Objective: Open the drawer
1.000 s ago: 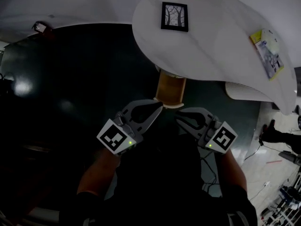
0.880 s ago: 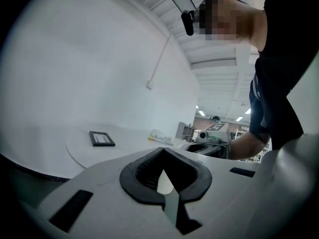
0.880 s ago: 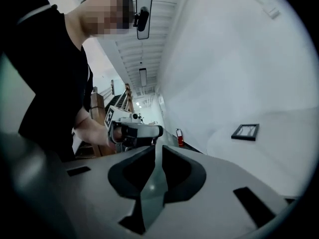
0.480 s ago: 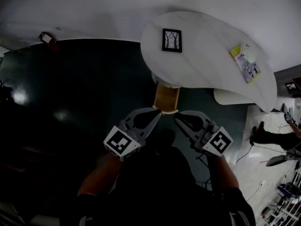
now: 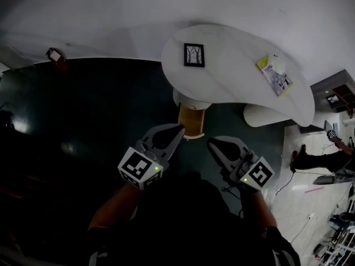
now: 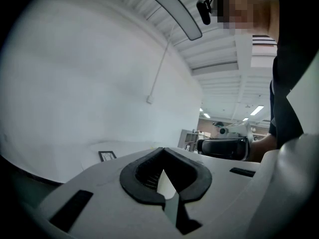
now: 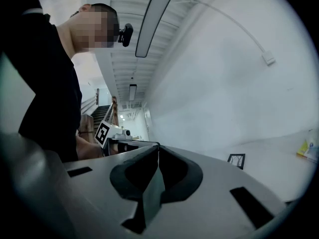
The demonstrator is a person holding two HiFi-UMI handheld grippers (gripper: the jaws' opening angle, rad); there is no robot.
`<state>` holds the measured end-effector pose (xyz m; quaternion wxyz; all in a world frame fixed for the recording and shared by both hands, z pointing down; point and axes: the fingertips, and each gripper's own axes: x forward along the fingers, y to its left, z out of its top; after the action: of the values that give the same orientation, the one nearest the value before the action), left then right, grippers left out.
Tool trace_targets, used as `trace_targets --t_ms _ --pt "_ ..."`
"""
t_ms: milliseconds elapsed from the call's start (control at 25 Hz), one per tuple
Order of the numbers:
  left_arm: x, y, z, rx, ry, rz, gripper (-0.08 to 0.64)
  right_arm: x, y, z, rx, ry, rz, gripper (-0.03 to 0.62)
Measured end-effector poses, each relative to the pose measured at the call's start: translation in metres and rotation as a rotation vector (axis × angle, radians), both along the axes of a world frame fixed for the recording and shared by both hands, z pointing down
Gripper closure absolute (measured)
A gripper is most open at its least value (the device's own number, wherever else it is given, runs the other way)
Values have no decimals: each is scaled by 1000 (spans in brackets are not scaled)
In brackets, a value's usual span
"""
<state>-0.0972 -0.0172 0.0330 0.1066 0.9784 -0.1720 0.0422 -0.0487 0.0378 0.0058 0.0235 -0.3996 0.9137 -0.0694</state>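
Nearest the body, the left claw (image 5: 178, 128) and the right claw (image 5: 211, 142) are both pressed shut on nothing. They are held level, side by side above the dark floor (image 5: 100, 121) — to my eye a resting carry, not a reach. Ahead and lower, touched by neither, the wooden drawer (image 5: 191, 121) juts from under the white worktop (image 5: 238, 87), seemingly already open — closer to the left claw. Farther on lie a framed picture (image 5: 194, 55) and a booklet (image 5: 274, 73).

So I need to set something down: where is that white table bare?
The widest bare stretch of the table lies between the frame and the booklet. The right end past the booklet is free too. Left of the frame there is only a narrow strip along the rim.
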Motion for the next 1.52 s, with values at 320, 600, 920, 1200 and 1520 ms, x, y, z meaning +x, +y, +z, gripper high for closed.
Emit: trace_targets --t_ms 320,600,920,1200,1520 --pt "32 69 -25 54 -24 -39 548 21 71 -25 70 -10 -25 575" --pt "74 141 -44 44 2 -57 548 64 141 -43 98 -63 3 575" --pt "76 174 -58 90 -21 -73 548 88 178 -47 96 -102 28 575" --pt "60 177 -67 125 -12 -71 548 74 176 -52 99 -101 41 576" --pt "35 168 -69 129 -4 -78 548 48 169 -59 114 -80 27 577"
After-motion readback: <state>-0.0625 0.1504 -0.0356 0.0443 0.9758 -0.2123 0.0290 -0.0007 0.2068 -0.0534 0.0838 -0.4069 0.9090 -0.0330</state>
